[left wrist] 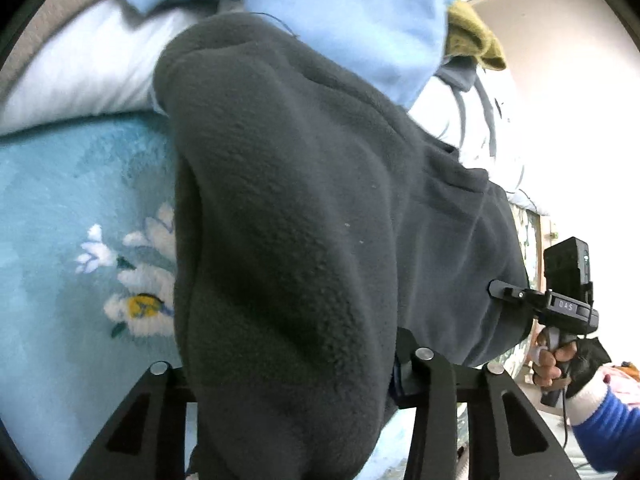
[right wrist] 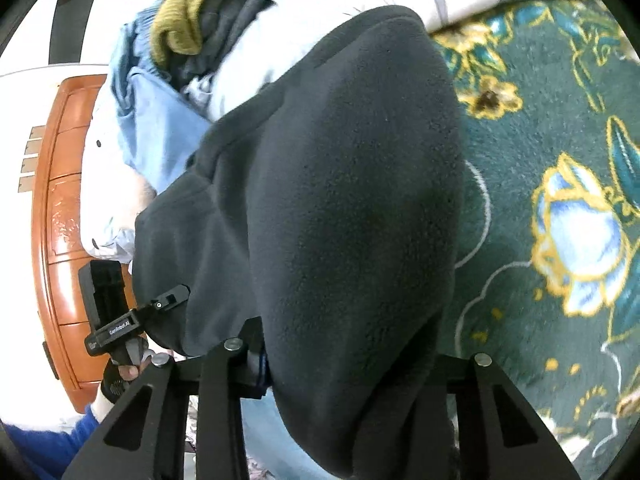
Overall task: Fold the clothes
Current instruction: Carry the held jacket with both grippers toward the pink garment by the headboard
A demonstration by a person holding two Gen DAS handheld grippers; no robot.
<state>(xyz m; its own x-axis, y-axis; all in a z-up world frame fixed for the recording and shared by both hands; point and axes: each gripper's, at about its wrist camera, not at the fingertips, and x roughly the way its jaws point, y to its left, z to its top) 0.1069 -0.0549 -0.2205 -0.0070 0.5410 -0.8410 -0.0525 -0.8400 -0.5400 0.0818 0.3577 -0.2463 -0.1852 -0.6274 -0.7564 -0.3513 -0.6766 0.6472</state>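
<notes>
While each claw grips a bunched edge of the dark fleece garment [left wrist: 304, 208], left claw [left wrist: 296, 392] and right claw [right wrist: 340, 384] alike, it drapes ahead of them. It looks soft, thick and light; spaced edge holds suit it.

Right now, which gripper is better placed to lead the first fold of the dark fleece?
Neither clearly, probably. Left gripper and right gripper each pinch an edge of the dark fleece, which hangs between them; they should move together.
</notes>
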